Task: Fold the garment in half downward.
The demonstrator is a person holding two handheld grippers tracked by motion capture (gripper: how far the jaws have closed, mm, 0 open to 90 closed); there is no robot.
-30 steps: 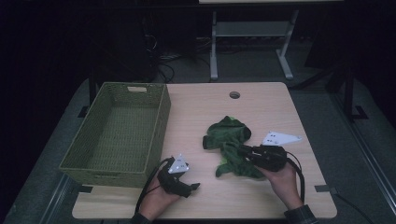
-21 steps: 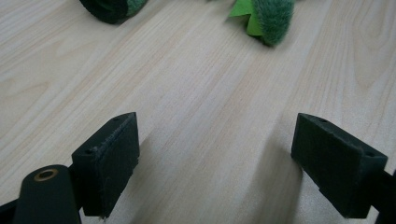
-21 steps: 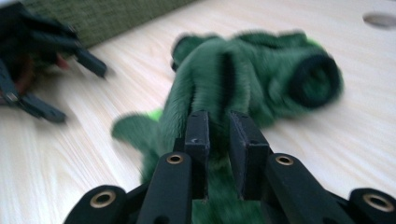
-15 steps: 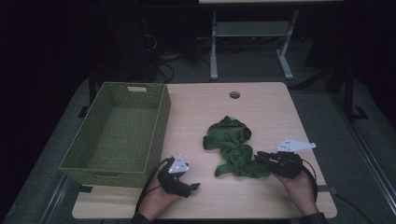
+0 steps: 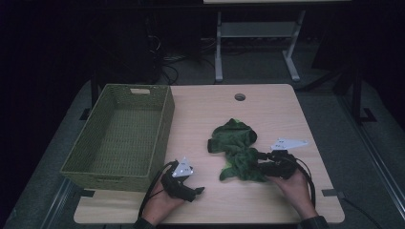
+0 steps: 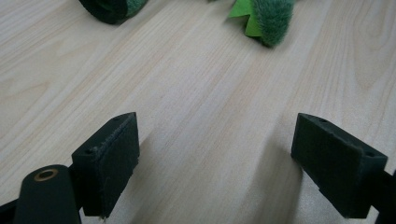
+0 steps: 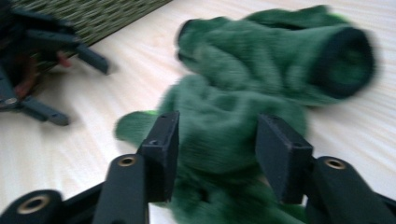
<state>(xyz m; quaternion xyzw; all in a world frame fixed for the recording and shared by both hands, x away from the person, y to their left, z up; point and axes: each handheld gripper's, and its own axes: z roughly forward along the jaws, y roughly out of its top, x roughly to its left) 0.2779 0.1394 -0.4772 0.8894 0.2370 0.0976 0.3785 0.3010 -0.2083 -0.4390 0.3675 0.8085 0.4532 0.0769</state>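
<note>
At the far left of the table (image 5: 267, 102), a woven green basket (image 5: 119, 138) is set with its left side along the table's left edge and its near wall close to the near edge. Just right of the basket's near right corner, the left gripper (image 5: 193, 191) is held low over the wood, its jaws spread wide with nothing between them; in the left gripper view, bare tabletop is seen ahead as far as the near parts of the green plush cloth (image 6: 268, 21). A strip of open wood is left between this gripper and the cloth (image 5: 236, 150), which lies crumpled right of centre, well apart from the basket. The right gripper (image 5: 260, 162) is placed at the cloth's right side; its jaws have just been opening and stand half apart astride a fold of the plush (image 7: 224, 135). Beyond the cloth, the far half of the table is open up to a round hole (image 5: 239, 97) near the far edge.
</note>
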